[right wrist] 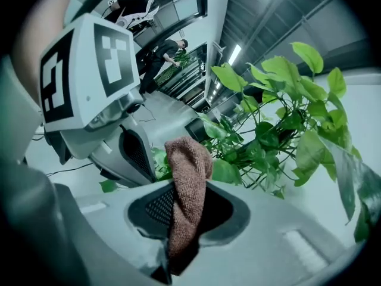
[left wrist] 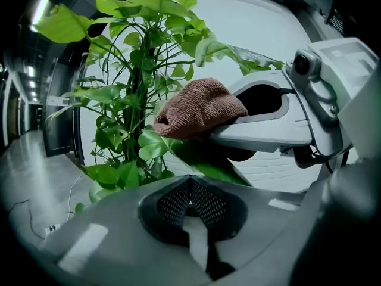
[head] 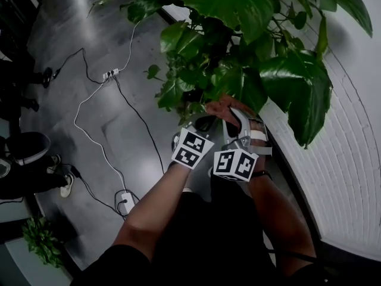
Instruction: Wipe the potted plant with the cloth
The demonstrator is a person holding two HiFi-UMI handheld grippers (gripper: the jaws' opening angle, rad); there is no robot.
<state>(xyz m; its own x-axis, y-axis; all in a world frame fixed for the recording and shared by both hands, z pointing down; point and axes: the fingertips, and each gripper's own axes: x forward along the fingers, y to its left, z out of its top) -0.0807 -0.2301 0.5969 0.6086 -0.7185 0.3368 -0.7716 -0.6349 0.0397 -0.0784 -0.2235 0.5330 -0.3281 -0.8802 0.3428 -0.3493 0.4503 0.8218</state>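
Grey, glossy floor [head: 71, 58] fills the left of the head view, and a white brick wall [head: 351, 159] runs down the right. Between them stands the plant [head: 238, 58], tall and leafy, with broad dark leaves overhead and smaller ones crowded along its stem. Both grippers are raised close together into the lower foliage, their marker cubes side by side.

On the right gripper [right wrist: 189, 204] the jaws are pinched on the cloth [right wrist: 187, 195], a brown knitted rag. It runs up between the pads and folds over above them. From the left gripper view the cloth's bunched end [left wrist: 199, 109] lies against a large dark leaf [left wrist: 205, 165], among the lighter leaves by the stem.

On the left gripper [left wrist: 190, 186] the pads are pressed together, and nothing shows between them. That same dark leaf sits just beyond their tips, but I cannot tell whether it touches them.

White and black cables [head: 89, 130] trail across the floor to a power strip [head: 111, 73]. A second, small plant [head: 41, 240] stands at the lower left corner.
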